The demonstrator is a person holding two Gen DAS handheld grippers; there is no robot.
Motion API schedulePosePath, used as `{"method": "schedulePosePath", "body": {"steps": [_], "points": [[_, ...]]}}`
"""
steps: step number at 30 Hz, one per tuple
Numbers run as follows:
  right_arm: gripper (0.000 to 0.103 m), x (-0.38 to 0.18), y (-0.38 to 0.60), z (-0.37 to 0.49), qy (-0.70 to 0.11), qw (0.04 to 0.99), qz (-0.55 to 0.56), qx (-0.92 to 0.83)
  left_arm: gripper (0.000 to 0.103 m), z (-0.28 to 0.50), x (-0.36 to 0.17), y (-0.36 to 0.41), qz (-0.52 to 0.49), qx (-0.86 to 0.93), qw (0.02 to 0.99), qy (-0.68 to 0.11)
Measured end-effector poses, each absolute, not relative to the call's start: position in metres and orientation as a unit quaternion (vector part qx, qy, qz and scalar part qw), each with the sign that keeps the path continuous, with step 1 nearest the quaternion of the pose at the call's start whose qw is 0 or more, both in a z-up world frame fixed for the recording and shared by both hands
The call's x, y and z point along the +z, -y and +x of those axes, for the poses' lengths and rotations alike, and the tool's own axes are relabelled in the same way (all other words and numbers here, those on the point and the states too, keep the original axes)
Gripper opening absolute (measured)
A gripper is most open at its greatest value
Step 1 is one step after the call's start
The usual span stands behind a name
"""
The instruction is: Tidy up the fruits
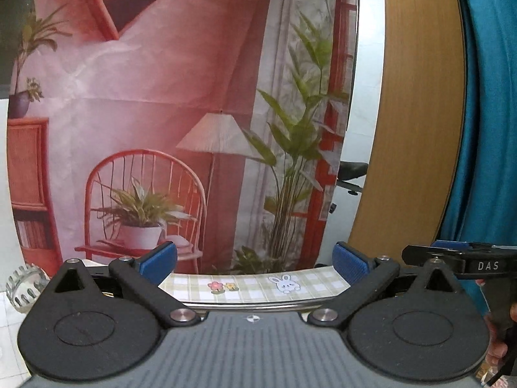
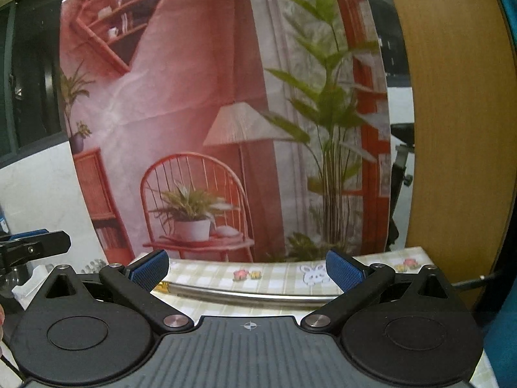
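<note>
Holding left gripper level, jaws spread wide, blue pads gripping nothing; pointing over the near edge of a table covered in checked cloth with bunny and flower prints. Holding right gripper the same way, jaws wide apart, nothing between the pads, hovering over the same cloth. Showing no fruit in either view, so not possible to tell where the fruit sits. Cutting off most of the tabletop below the gripper bodies; a metal strip running along the cloth, hard to say what it belongs to. Catching the right gripper's tip at the right edge of the left view, and the left one's tip at the left edge of the right view. Glimpsing a ribbed clear object far left, partly hidden. Hanging behind the table, a printed backdrop of a red room with chair, lamp, plants; wooden panel and teal fabric to the right
</note>
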State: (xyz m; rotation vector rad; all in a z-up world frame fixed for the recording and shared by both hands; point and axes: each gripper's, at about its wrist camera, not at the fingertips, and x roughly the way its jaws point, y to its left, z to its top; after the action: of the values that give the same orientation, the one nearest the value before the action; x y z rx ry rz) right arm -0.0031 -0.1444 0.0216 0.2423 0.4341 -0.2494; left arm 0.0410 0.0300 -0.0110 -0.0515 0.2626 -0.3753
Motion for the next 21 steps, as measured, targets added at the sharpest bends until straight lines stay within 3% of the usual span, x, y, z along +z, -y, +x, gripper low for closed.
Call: {"method": "schedulePosePath", "body": {"steps": [21], "points": [[0.103, 0.0317, 0.1370, -0.0105, -0.201, 0.965, 0.104, -0.133, 0.103, 0.0403, -0.0075, -0.0329, -0.012, -0.160, 0.978, -0.130]]}}
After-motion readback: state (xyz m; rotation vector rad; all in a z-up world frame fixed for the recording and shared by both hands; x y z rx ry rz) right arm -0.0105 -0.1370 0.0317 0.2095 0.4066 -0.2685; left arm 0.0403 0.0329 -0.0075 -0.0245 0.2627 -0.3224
